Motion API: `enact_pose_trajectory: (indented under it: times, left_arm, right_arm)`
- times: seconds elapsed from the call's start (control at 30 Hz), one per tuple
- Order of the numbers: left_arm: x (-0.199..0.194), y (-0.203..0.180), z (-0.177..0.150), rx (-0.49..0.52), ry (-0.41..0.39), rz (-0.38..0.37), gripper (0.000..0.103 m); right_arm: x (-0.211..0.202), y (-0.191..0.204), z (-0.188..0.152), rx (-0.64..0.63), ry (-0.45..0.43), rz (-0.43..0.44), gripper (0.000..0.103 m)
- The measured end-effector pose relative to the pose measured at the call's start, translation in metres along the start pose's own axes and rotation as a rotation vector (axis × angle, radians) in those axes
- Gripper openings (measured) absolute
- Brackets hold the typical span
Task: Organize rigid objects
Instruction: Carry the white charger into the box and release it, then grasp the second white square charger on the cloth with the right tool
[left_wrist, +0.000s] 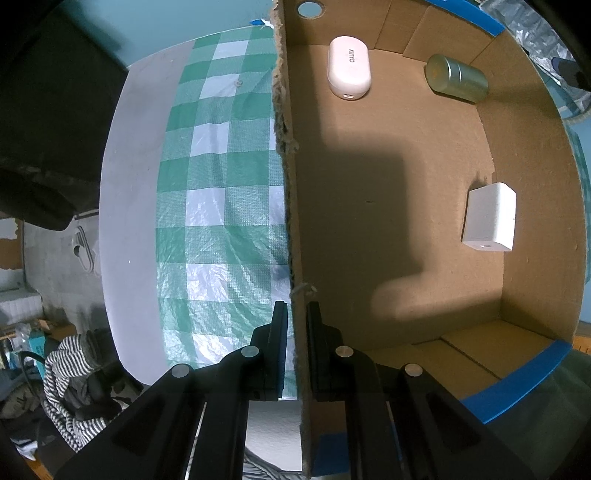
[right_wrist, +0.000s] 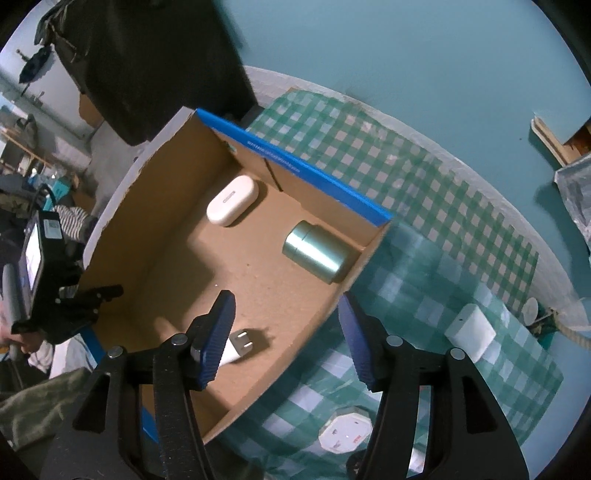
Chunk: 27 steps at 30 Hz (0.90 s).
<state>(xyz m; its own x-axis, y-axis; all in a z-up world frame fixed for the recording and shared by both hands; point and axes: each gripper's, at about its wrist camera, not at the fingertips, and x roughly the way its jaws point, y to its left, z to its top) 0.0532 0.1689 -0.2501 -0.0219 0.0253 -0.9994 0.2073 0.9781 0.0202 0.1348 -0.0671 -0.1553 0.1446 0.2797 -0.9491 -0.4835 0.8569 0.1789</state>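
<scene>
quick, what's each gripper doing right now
left gripper: shut on the cardboard box wall.
right gripper: open, holding nothing; white charger lies in the box below it.

I see a green and white checked cloth (left_wrist: 221, 206) spread on the white tabletop (left_wrist: 129, 177). A striped cloth (left_wrist: 70, 373) lies down on the floor.

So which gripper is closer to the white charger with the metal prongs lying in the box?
Right. The right gripper hangs open just above the white charger, which lies by its left finger. The left gripper is shut on the cardboard box wall, across the box floor from it.
</scene>
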Motion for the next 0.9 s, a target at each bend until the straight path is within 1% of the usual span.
enact_pose_trajectory:
  times: [0.4,0.77,0.9]
  left_arm:
    - [-0.003,0.0,0.001,0.001,-0.006,0.002,0.01]
    - [-0.002,0.001,0.003,-0.003,0.0,0.003,0.01]
    - [-0.001,0.001,0.003,-0.006,0.001,0.003,0.01]
  right_arm:
    - [-0.022,-0.038,-0.013,0.076,-0.013,-0.04,0.059]
    - [-0.024,-0.091,-0.027,0.191,0.003,-0.077,0.059]
    - [-0.02,-0.117,-0.033,0.252,0.008,-0.104,0.059]
